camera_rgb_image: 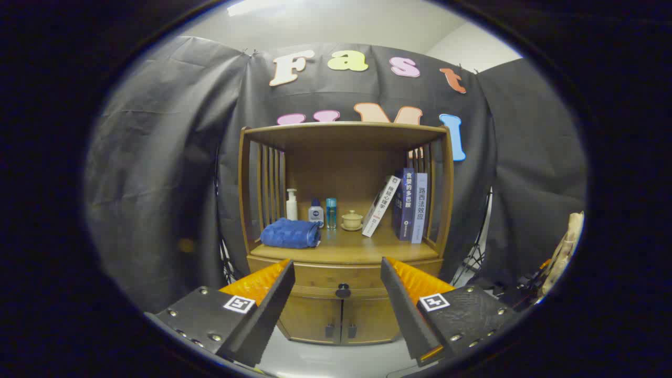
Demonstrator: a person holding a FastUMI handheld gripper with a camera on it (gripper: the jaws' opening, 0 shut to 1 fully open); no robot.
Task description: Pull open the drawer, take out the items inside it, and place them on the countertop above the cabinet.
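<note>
Tool (336, 273) fingers spread apart and empty, aimed at the dark knob (343, 290) of the closed drawer (338, 278) beneath the cabinet's bench (346, 252), well short of contact; nothing pulled open or taken out yet, whole task ahead.

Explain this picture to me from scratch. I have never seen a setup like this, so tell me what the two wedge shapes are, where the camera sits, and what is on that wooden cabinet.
The camera rides on a handheld two-finger gripper and looks forward along its fingers, the two wedges. They are spread apart and hold nothing. Beyond them stands a brown wooden cabinet; its drawer with a dark round knob is closed, the knob seen between the fingers. On the countertop lie a folded blue towel, a white pump bottle, two small bottles, a small lidded cup and three books, one of them leaning.
</note>
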